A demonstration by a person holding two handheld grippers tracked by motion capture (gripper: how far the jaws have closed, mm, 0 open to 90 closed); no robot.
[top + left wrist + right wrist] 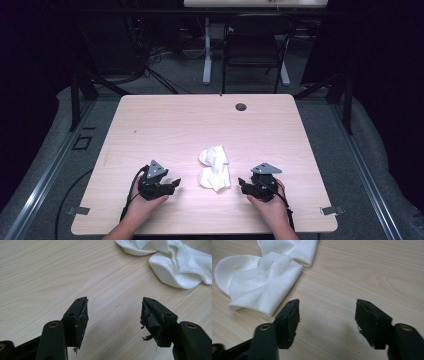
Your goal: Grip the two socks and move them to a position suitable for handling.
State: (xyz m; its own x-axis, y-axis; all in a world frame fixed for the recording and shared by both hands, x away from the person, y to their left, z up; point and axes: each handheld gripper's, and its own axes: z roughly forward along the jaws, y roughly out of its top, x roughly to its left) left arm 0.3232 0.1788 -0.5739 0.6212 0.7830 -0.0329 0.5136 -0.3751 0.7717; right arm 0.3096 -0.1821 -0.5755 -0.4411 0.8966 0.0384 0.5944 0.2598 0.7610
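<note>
Your left gripper (176,184) rests low on the near part of the pale wood-grain table (150,125), held in your left hand (142,202), its grey three-cornered plate on top. Its two black jaws stand spread apart with nothing between them; in the left gripper view (113,315) only bare tabletop lies in the gap, and the rubber lining on the pads (151,320) looks torn and frayed at the edges.

Your right gripper (241,185) sits opposite, in your right hand (270,207), pointing inward toward the other one. Its jaws are likewise released and empty; the right gripper view (327,315) shows clear wood between them.

The crumpled white cloth socks (214,167) lie between your two grippers, slightly farther from you, touching neither. They look like two pieces, one overlapping the other. In the left gripper view the socks (175,262) lie ahead and to the right of the jaws; in the right gripper view they (262,277) lie ahead and to the left, near the left jaw's tip but apart from it.

A small dark round grommet (241,106) sits near the table's far edge, and a black chair (256,47) stands on the floor beyond.
</note>
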